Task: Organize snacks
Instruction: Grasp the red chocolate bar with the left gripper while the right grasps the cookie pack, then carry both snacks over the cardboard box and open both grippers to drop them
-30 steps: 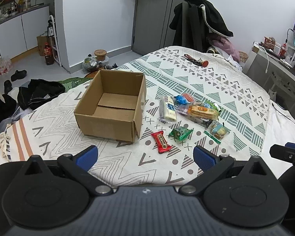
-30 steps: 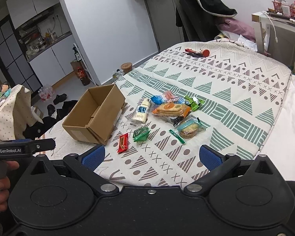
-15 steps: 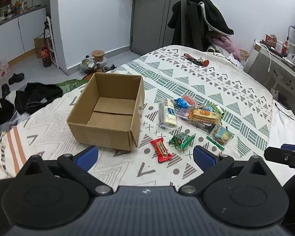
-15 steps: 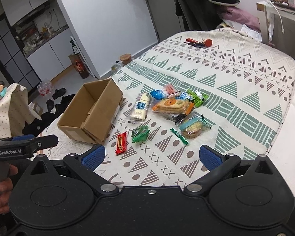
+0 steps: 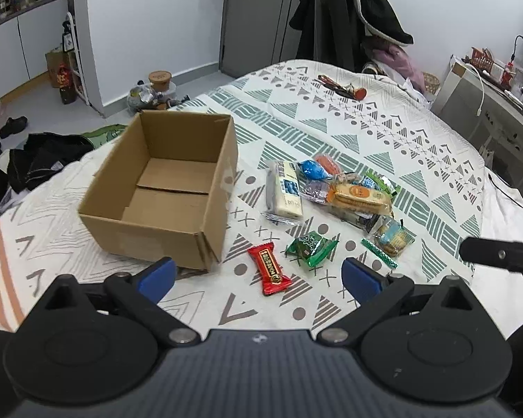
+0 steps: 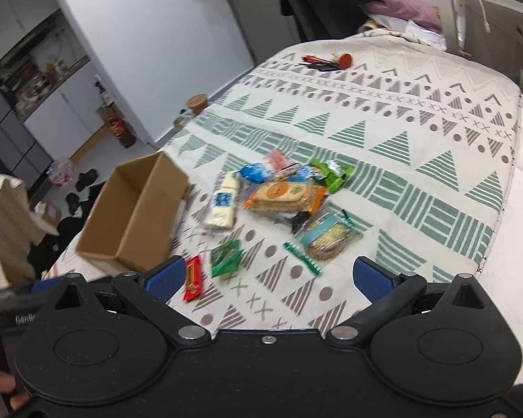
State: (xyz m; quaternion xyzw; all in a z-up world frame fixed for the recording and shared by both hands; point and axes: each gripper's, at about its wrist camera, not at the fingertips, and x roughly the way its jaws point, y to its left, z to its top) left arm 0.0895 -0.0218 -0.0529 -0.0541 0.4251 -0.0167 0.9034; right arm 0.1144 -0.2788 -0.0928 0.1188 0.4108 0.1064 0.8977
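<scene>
An empty cardboard box (image 5: 164, 188) (image 6: 136, 209) stands open-topped on the patterned bedspread (image 5: 383, 132). To its right lie several snack packets: a red bar (image 5: 269, 269) (image 6: 193, 278), a green packet (image 5: 311, 247) (image 6: 226, 257), a white cracker pack (image 5: 286, 193) (image 6: 223, 205), an orange biscuit pack (image 5: 361, 196) (image 6: 285, 195) and a clear cookie bag (image 5: 392, 238) (image 6: 329, 238). My left gripper (image 5: 258, 277) hovers open just short of the red bar. My right gripper (image 6: 268, 277) is open too, nearer than the snacks, holding nothing.
Keys with a red tag (image 5: 343, 87) lie at the bed's far end. A chair draped with dark clothes (image 5: 348, 21) stands behind the bed. A desk (image 5: 498, 104) is on the right. Clothes and shoes (image 5: 35, 160) litter the floor left of the bed.
Both grippers have moved forward toward the snacks and box, which now look larger and closer. The right wrist view is blurred from motion. Nothing on the bed has shifted.
</scene>
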